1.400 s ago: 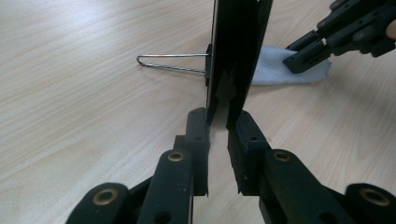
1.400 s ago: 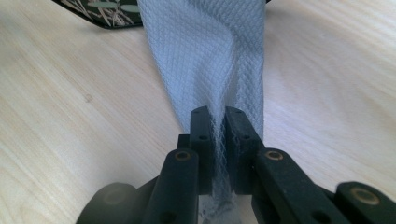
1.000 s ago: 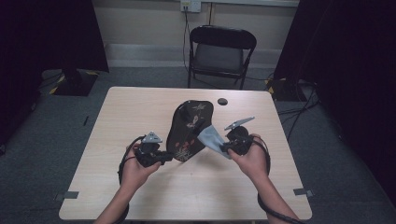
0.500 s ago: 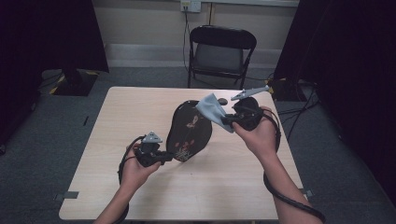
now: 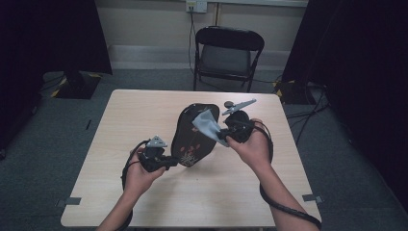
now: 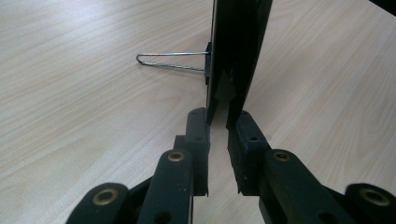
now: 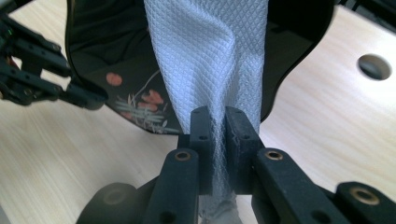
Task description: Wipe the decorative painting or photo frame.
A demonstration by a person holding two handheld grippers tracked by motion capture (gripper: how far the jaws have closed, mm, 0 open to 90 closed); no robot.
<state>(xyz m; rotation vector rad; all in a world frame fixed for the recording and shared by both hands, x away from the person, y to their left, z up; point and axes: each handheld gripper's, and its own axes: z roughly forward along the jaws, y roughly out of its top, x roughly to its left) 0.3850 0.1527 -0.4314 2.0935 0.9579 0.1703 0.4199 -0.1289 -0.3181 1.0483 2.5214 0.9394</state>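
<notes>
- High view: my left gripper (image 5: 166, 161) sits low at the near-left of the table (image 5: 134, 115), clamped on the lower edge of a black oval mirror (image 5: 192, 137) with a red flower print, which stands propped up near the middle of the table.
- High view: my right gripper (image 5: 226, 132) is held above the table, just right of the mirror, with a grey-white cloth (image 5: 208, 124) pinched in it; the cloth lies against the mirror's upper right part. A small dark round thing (image 5: 228, 104) lies on the table beyond it.
- Left gripper view: the two jaws are closed on the mirror's thin edge (image 6: 229, 70), one on each side. A wire stand (image 6: 170, 61) juts from the mirror's back; I cannot tell whether it touches the wood.
- Right gripper view: the jaws are pressed together on a fold of the cloth (image 7: 210, 60), which runs up across the dark mirror face (image 7: 112, 42). The left gripper (image 7: 93, 99) shows at the mirror's left rim.
</notes>
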